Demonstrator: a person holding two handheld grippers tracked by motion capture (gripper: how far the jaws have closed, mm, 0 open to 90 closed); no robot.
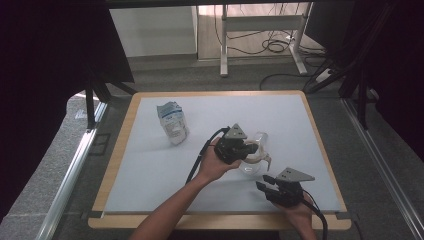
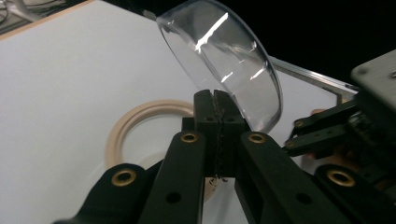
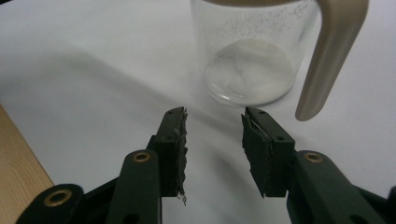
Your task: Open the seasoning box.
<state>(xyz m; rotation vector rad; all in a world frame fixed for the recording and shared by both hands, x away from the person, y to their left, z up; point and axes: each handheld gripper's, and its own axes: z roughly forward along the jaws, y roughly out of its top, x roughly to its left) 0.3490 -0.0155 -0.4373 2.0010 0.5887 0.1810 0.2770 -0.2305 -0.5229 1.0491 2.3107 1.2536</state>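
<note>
The table (image 1: 125, 150) has a pale mat with a wooden border showing along its left, near and right edges, and the widest open stretch of mat lies at the near left and across the far right. Toward the far left of the mat a crumpled blue-and-white bag (image 1: 173, 122) lies alone, well apart from everything else. Right of centre, the left gripper (image 1: 248, 148) is held from behind by the left hand (image 1: 214, 165), the forearm coming in diagonally from the bottom edge, its cable trailing back along the arm. In the left gripper view its jaws are pressed together on the edge of a clear dome lid (image 2: 224, 65), which is lifted and tilted above a cream ring (image 2: 135, 126) below it. That ring is the rim of a clear jug (image 1: 254, 156) with a cream handle (image 3: 327, 56), standing upright just beside the left gripper. Near the right front corner, close to the wooden edge, the right gripper (image 1: 266, 182) is held low by the right hand (image 1: 299, 207), pointing toward the jug. In the right gripper view its jaws stand moderately apart with nothing between them, just short of the jug's base.
</note>
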